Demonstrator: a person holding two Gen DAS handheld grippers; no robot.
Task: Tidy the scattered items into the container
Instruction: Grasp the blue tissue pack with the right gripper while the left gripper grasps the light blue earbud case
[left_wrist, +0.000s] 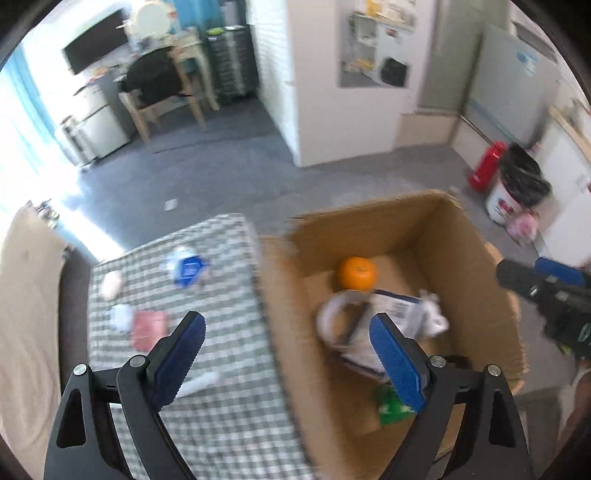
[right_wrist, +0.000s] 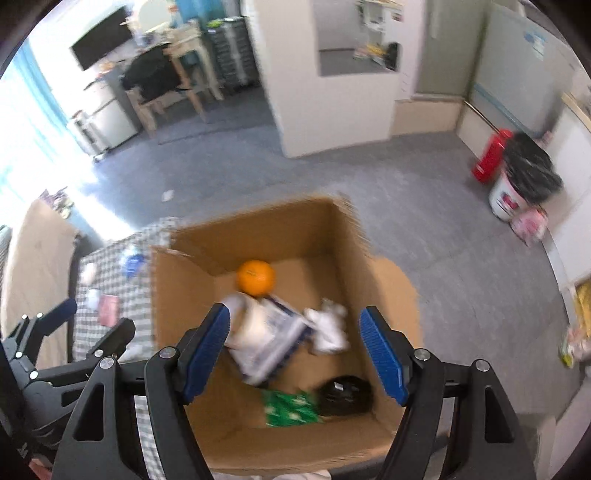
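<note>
Right wrist view: right gripper, jaws wide and empty, above white packet in cardboard box.

Bright window glare (left), motion blur

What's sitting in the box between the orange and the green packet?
In the right wrist view, a white and blue package lies between the orange and the green packet, inside the cardboard box.
</note>
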